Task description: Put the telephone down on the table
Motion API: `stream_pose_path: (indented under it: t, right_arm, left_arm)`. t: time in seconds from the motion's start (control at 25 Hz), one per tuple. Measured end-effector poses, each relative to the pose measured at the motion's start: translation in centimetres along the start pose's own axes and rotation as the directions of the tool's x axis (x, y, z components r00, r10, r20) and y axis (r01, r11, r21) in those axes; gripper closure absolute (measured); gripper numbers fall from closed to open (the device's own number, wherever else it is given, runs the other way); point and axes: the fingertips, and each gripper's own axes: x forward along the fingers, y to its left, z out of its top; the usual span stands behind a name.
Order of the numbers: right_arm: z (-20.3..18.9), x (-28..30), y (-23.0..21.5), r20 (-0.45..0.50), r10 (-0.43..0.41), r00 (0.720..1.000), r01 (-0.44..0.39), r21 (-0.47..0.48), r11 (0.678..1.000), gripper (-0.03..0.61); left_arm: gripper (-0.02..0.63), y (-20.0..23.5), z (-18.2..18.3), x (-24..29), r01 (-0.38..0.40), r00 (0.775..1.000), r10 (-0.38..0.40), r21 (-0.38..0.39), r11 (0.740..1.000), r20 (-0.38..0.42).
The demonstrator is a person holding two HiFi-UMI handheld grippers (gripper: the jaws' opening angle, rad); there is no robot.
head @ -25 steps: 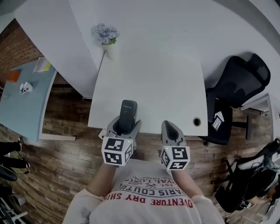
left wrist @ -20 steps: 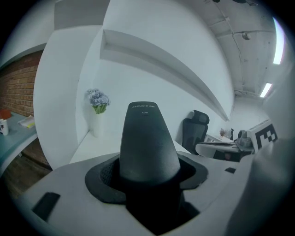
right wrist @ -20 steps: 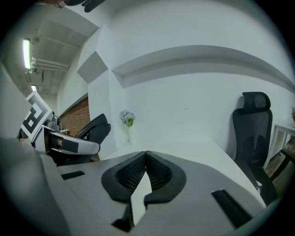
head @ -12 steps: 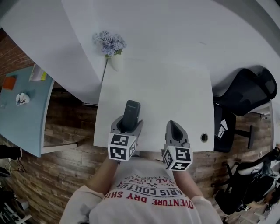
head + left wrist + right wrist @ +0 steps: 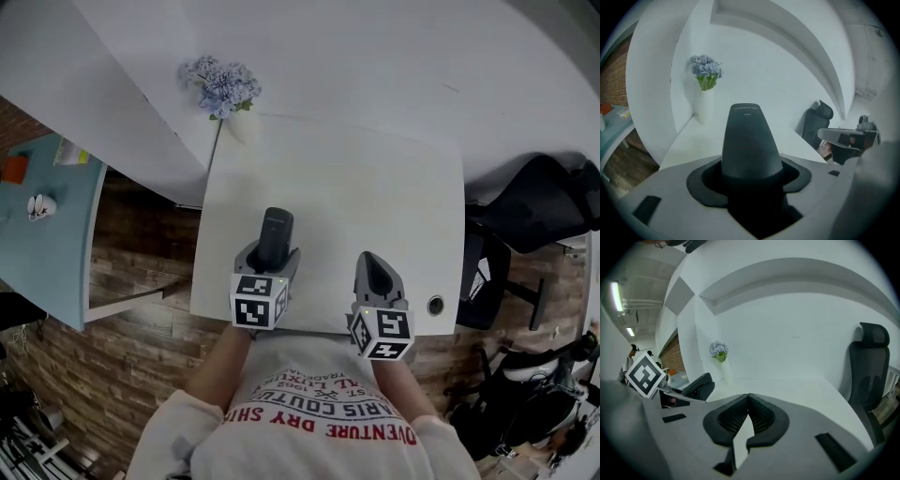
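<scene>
A dark grey telephone handset [image 5: 274, 236] [image 5: 750, 143] sticks forward out of my left gripper [image 5: 266, 265], whose jaws are shut on its lower end. It hangs over the near left part of the white table [image 5: 375, 202]. I cannot tell whether it touches the tabletop. My right gripper [image 5: 373, 277] [image 5: 746, 405] is beside it to the right, over the table's near edge, shut with nothing between its pads.
A white vase with pale blue flowers [image 5: 225, 89] [image 5: 706, 89] stands at the table's far left corner. A black office chair [image 5: 544, 202] [image 5: 869, 371] is to the right. A cable hole [image 5: 435, 305] is near the front right corner. A light blue side table [image 5: 42, 216] lies left.
The view has shifted forward over the table. Both grippers stay near the front edge, and the left one still holds the telephone pointing away from me.
</scene>
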Motion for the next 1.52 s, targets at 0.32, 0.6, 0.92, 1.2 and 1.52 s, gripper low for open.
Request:
stream_pose_path:
  t: [0.32, 0.6, 0.92, 1.2, 1.52]
  right_arm:
    - [0.1, 4.2, -3.9, -0.051, 0.03, 0.998, -0.03, 0.009, 1.0, 0.561]
    - [-1.3, 6.2, -4.3, -0.089, 0.058, 0.994, -0.054, 0.039, 0.998, 0.561]
    - [-2.0, 7.4, -4.1, -0.114, 0.078, 0.99, -0.072, 0.05, 0.996, 0.561]
    - [-2.4, 7.7, -3.8, -0.129, 0.087, 0.988, -0.08, 0.062, 0.995, 0.561]
    - [-2.0, 7.1, -3.2, -0.125, 0.104, 0.987, -0.09, 0.118, 0.989, 0.561]
  left_arm:
    - [0.311, 1.6, -1.1, 5.8, -0.089, 0.991, 0.086, -0.016, 0.996, -0.105]
    - [0.311, 2.9, -3.7, 9.8, -0.132, 0.967, 0.126, -0.013, 0.991, -0.219]
    - [0.311, 4.0, -5.8, 12.2, -0.155, 0.948, 0.148, -0.003, 0.988, -0.283]
    - [0.311, 3.8, -6.3, 12.7, -0.173, 0.921, 0.172, 0.029, 0.985, -0.35]
    - [0.31, 3.8, -6.4, 12.8, -0.187, 0.914, 0.191, 0.046, 0.981, -0.358]
